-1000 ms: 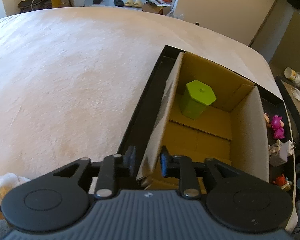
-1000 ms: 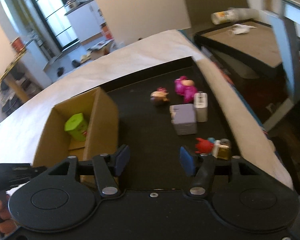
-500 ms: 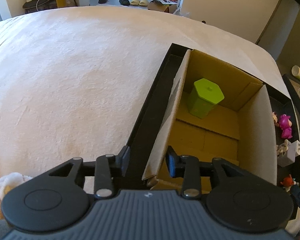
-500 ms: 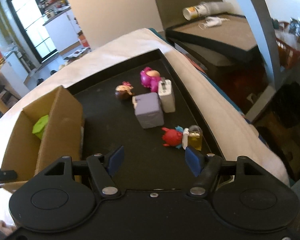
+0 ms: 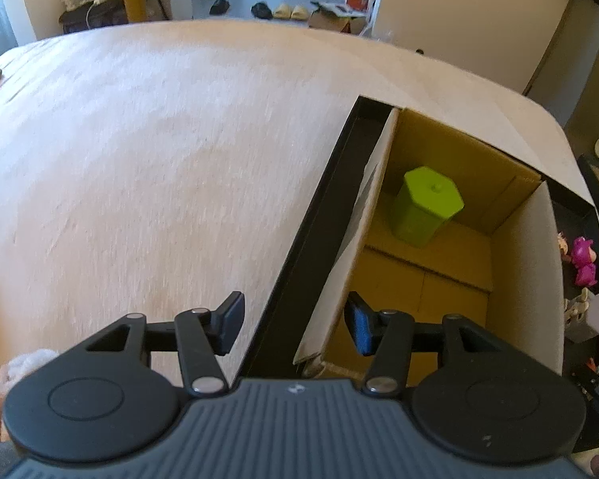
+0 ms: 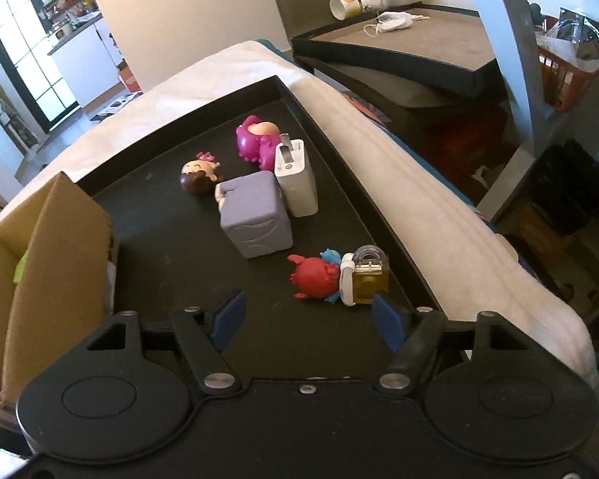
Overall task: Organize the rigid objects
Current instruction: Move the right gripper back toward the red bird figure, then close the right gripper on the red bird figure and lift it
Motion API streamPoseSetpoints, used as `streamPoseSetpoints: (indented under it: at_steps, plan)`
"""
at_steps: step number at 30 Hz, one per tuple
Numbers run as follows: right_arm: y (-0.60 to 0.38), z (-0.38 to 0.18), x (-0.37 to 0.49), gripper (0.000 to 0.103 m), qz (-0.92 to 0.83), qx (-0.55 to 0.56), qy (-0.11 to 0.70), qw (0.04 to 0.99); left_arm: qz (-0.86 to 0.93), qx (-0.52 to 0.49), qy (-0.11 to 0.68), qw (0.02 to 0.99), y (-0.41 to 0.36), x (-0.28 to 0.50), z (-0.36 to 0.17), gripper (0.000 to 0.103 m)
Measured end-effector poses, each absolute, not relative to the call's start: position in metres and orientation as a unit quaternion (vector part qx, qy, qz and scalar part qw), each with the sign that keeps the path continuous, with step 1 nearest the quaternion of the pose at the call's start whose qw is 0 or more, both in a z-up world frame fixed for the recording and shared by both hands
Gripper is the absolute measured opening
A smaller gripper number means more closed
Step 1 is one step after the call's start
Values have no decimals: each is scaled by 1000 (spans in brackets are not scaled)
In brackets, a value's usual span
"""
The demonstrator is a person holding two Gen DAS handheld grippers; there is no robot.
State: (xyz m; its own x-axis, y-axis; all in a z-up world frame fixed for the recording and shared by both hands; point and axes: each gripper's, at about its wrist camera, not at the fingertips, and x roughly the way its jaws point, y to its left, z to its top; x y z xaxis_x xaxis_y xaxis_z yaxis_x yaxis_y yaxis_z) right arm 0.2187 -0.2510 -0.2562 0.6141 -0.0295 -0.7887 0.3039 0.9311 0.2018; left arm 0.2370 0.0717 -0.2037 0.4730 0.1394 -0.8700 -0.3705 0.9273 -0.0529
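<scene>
- bed (image 5: 147, 151), cream cover, fills most of left wrist view; carries the black tray (image 6: 171, 239)
- cardboard box (image 5: 523, 279) open-topped, stands at left end of tray; no print readable on it
- left tongs (image 5: 295, 325) straddle the box's near-left wall, pads clear of the cardboard, jaws opening, grasping nothing
- right tongs (image 6: 305, 317) above bare tray floor just short of the toys, jaws opening, nothing between them
- green hexagonal container (image 5: 425, 209) upright inside box, near far wall
- lilac cube toy (image 6: 257, 219) mid-tray, touching white charger block (image 6: 297, 177) on its right; charger has small print on its end face, too small to read
- magenta figure (image 6: 255, 139) behind charger
- red crab toy (image 6: 313, 277) touching small amber bottle (image 6: 369, 279), near right tray rim
- brown-haired doll head (image 6: 197, 177) just left of the cube
</scene>
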Motion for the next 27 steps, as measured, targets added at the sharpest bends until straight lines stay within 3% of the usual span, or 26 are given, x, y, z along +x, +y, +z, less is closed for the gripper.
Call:
streamPoseSetpoints:
  at_steps: [3, 11, 16, 18, 20, 27]
  plan:
    - [-251, -260, 223, 73, -101, 155, 428, 885, 148, -116, 487, 853, 72, 236, -203, 53]
    - [-253, -267, 233, 72, -124, 143, 428, 884, 129, -123, 486, 856, 71, 236, -204, 35]
    - [-250, -272, 236, 70, -124, 124, 432, 885, 124, -125, 486, 856, 69, 238, -205, 31]
    - [-249, -272, 236, 61, -127, 114, 429, 887, 124, -126, 486, 856, 69, 238, -205, 30]
    - [-248, -271, 236, 41, -128, 103, 428, 888, 123, -125, 486, 856, 69, 238, -205, 30]
    - [-248, -265, 233, 36, -108, 114, 429, 890, 118, -126, 486, 857, 69, 237, -206, 24]
